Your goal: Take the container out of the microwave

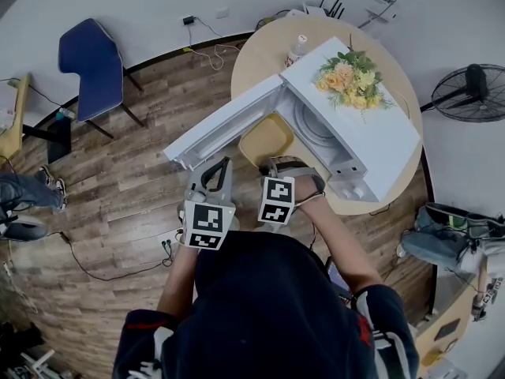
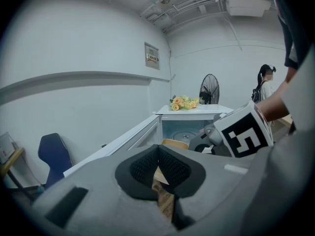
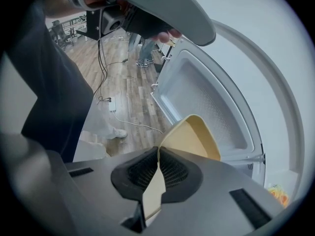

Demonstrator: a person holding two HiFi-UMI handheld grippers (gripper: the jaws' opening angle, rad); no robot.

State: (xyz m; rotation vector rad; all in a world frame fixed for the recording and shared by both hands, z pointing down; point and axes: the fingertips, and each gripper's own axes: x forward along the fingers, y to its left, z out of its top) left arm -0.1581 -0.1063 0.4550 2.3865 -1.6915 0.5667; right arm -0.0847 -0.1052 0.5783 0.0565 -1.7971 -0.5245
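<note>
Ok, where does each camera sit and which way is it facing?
Head view: on the person's head, looking steeply down at the open microwave, container, left gripper, right gripper and arms.
Left gripper view: on the left gripper, facing past its shut jaws into the microwave; the right gripper's cube shows.
Right gripper view: on the right gripper, facing down past jaws shut on the container toward the door and floor.
Shared: all show the container.

Your container is a shallow, pale yellow dish, squarish with rounded corners, open side up. It hangs just outside the mouth of the white microwave, in the angle between the cavity and the swung-open door. Your right gripper pinches its near rim. The round glass turntable shows inside the cavity.
</note>
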